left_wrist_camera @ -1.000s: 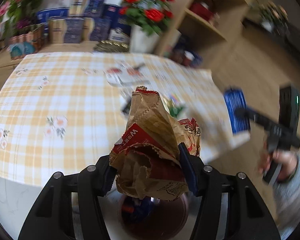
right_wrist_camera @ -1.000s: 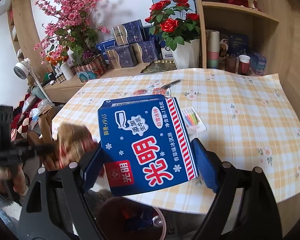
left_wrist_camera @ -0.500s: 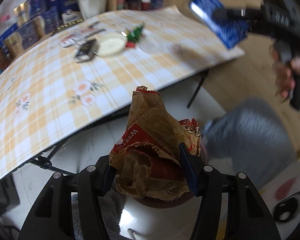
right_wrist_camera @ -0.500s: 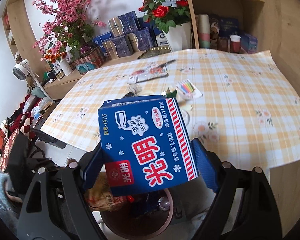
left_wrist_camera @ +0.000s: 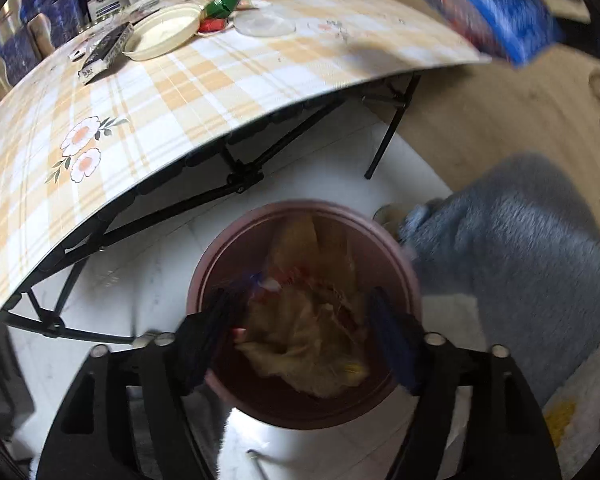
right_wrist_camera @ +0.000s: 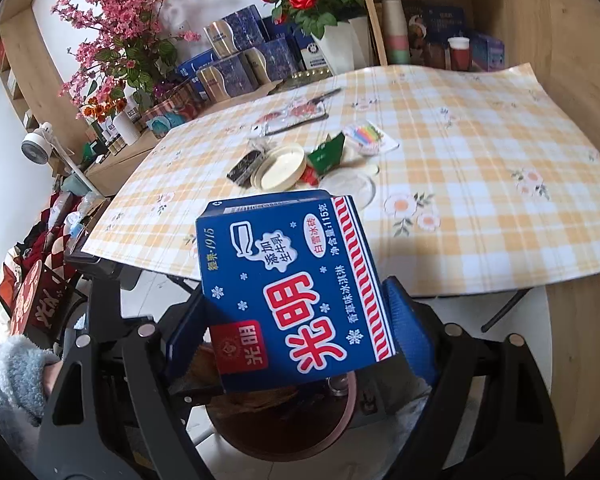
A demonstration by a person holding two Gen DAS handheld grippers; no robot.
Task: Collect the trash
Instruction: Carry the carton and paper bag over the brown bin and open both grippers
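Left wrist: paper bag (left_wrist_camera: 308, 328) inside bin (left_wrist_camera: 212, 264).

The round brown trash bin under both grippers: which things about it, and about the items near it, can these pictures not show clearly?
- Round brown trash bin, right wrist view: mostly hidden behind blue ice-cream carton.
- Crumpled brown paper bag, left wrist view: blurred; contact with opening left gripper unclear.
- Carton, left wrist view: blurred, cut off at top edge.
- Bin's deeper contents: hidden beneath the bag.

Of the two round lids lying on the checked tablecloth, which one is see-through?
The clear lid, nearer the table's front edge beside the green wrapper. The other, the cream lid, is opaque and lies next to the dark packet.
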